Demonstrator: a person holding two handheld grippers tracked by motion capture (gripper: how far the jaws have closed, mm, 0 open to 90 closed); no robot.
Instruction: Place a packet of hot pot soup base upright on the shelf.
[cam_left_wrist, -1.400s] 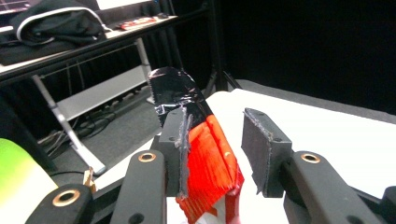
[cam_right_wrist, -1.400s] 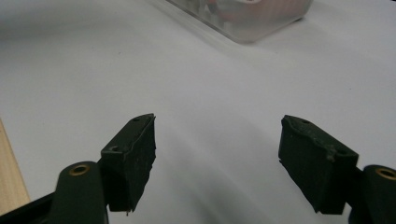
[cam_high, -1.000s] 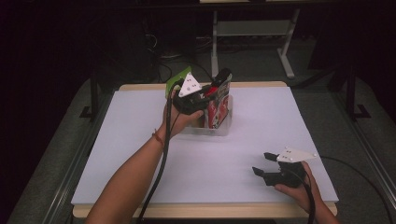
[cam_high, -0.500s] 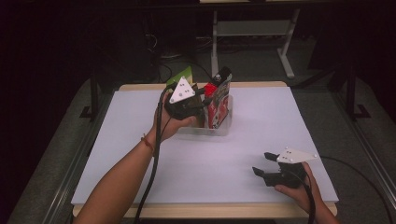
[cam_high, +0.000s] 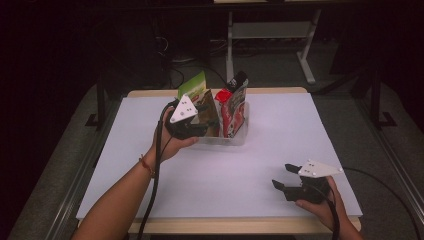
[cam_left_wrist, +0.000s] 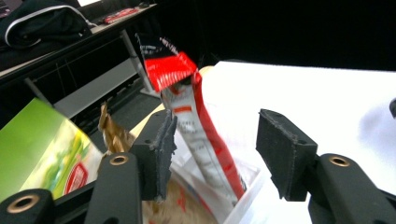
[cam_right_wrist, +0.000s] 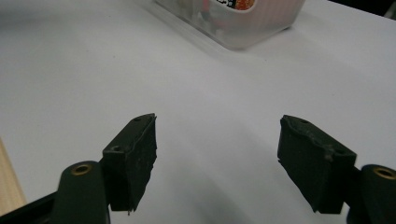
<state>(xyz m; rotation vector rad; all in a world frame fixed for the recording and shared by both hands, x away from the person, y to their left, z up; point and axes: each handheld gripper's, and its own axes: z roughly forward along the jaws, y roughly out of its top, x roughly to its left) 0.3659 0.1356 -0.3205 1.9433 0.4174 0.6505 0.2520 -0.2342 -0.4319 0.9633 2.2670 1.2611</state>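
Held at the near left corner of a clear plastic tub (cam_high: 235, 136), the left gripper (cam_left_wrist: 212, 156) has its black jaws spread, and they have just been opening; nothing is pinched between them. Its pads (cam_left_wrist: 164, 156) are matte, rough rubbery blocks with worn, ragged edges, bolted to glossy black arms with brass-coloured rivets. In the left gripper view a tall red and white pouch (cam_left_wrist: 196, 126) stands tilted in the gap beyond the pads, apart from both, its crinkled glossy top folded over. Beside it in the tub stand a brown crumpled packet (cam_left_wrist: 112, 135) and a flat green packet (cam_left_wrist: 42, 149) with a smooth printed face. The tub is a shallow, rounded rectangle of cloudy translucent plastic, set toward the far middle of the table.

Near the front right edge, the right gripper (cam_high: 285, 177) rests low in the person's hand, well apart from the tub, with its jaws spread wide over bare tabletop and nothing between them. A grey three-cornered plate (cam_high: 320, 169) sits on top of it.

Smooth, matte white sheeting covers the table (cam_high: 280, 145), with a pale wooden edge showing at the front and back. Around it the room is dark: grey floor, black cables and a white metal frame (cam_high: 270, 35) behind.
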